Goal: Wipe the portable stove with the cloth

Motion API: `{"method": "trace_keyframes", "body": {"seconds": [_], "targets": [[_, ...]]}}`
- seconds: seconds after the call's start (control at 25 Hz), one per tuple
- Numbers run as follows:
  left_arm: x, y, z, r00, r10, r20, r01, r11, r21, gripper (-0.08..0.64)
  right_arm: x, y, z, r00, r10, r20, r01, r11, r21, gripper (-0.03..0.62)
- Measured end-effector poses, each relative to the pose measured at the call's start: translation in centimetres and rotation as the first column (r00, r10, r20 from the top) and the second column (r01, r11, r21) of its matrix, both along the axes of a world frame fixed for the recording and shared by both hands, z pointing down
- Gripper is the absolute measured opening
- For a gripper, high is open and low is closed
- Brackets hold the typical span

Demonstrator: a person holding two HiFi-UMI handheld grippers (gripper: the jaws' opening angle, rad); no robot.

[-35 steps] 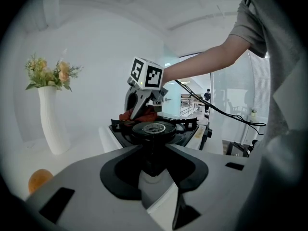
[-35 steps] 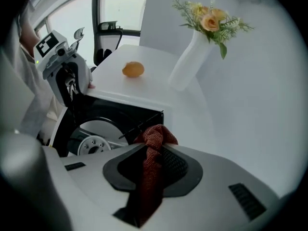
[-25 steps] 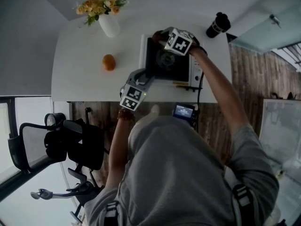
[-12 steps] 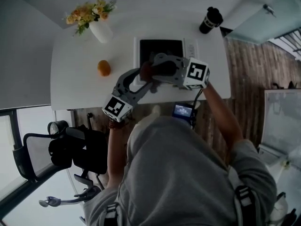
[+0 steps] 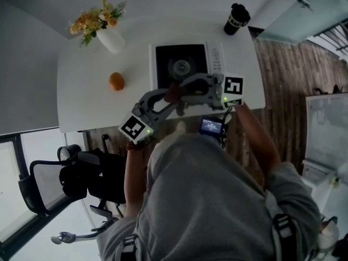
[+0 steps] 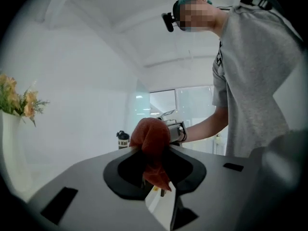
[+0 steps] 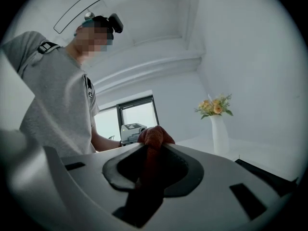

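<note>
Cloth [image 6: 150, 138] hangs over the near edge of the table [image 5: 87, 102], short of the portable stove [image 5: 181, 65], pinched narrowly by the right gripper [image 7: 144, 177], with the left gripper [image 6: 155, 189] just closing on its dangling corner; an early release risks a drop.

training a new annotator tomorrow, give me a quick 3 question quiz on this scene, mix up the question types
1. Short answer: what does the right tool grip?
2. True or false: the cloth lies flat on the portable stove.
3. Pick one: in the head view, which thing stands to the right of the stove? A orange, B black cup, C vase of flowers.

Key: 1 the cloth. 2 false, it is bunched in the tool, off the stove. 3 B.
</note>
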State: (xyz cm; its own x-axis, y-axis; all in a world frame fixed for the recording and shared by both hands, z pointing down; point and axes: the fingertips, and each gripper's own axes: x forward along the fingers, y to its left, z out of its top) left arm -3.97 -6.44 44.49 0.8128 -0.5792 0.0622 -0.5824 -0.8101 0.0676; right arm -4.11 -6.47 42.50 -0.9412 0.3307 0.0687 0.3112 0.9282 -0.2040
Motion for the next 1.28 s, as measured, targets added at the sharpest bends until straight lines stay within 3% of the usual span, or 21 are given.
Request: {"method": "trace_keyframes", "body": {"seconds": [0.04, 0.08, 0.2, 0.32, 0.44, 0.56, 0.64, 0.72, 0.88, 0.96, 1.08, 1.28], "targets": [[-0.1, -0.1, 0.3, 1.0, -0.008, 0.006, 0.008, 1.0, -0.001, 0.097, 0.4, -0.2, 0.3, 1.0, 0.02, -0.009, -0.02, 1.0, 0.0, 0.109], [-0.1, -0.2, 0.5, 1.0, -0.012, 0.011, 0.012, 1.0, 0.0, 0.08, 0.7, -0.4, 0.6, 0.999, 0.037, -0.021, -0.037, 0.999, 0.004, 0.11], [0.1, -0.8, 0.9, 0.999, -0.043, 0.023, 0.043, 0.999, 0.002, 0.075, 1.4, -1.1, 1.5, 0.995, 0.088, -0.046, -0.086, 0.996, 0.03, 0.118], [-2.0, -2.8, 1.3, 0.984, -0.16, 0.079, 0.16, 0.987, 0.014, 0.075, 3.0, -3.2, 2.1, 0.975, 0.214, -0.063, -0.211, 0.976, 0.053, 0.137], [-6.7, -5.9, 3.1, 0.916, -0.325, 0.237, 0.331, 0.944, 0.017, 0.075, 6.2, -5.7, 3.5, 0.921, 0.377, -0.097, -0.37, 0.925, 0.085, 0.132], [-10.1, -9.1, 5.0, 0.844, -0.401, 0.356, 0.431, 0.903, -0.005, 0.075, 9.6, -7.7, 5.3, 0.839, 0.533, -0.112, -0.52, 0.845, 0.123, 0.124], [-11.0, -11.8, 6.6, 0.817, -0.397, 0.419, 0.445, 0.895, -0.02, 0.075, 11.5, -8.5, 6.7, 0.776, 0.618, -0.125, -0.601, 0.785, 0.149, 0.124], [-11.3, -14.5, 8.7, 0.77, -0.366, 0.522, 0.444, 0.895, -0.028, 0.075, 12.7, -8.8, 8.4, 0.711, 0.682, -0.17, -0.654, 0.731, 0.195, 0.132], [-11.4, -17.4, 12.4, 0.677, -0.3, 0.672, 0.467, 0.881, -0.078, 0.072, 13.8, -8.4, 11.1, 0.61, 0.746, -0.267, -0.662, 0.665, 0.347, 0.164], [-11.2, -17.7, 13.1, 0.649, -0.272, 0.711, 0.464, 0.882, -0.086, 0.066, 13.8, -8.0, 11.7, 0.586, 0.754, -0.297, -0.65, 0.656, 0.383, 0.175], [-11.0, -17.6, 13.3, 0.638, -0.193, 0.746, 0.44, 0.886, -0.147, 0.066, 13.4, -7.4, 12.4, 0.589, 0.735, -0.335, -0.626, 0.678, 0.385, 0.219], [-10.8, -16.2, 13.8, 0.685, -0.105, 0.721, 0.435, 0.852, -0.29, 0.064, 12.2, -5.8, 13.8, 0.645, 0.661, -0.383, -0.561, 0.75, 0.35, 0.281]]}}
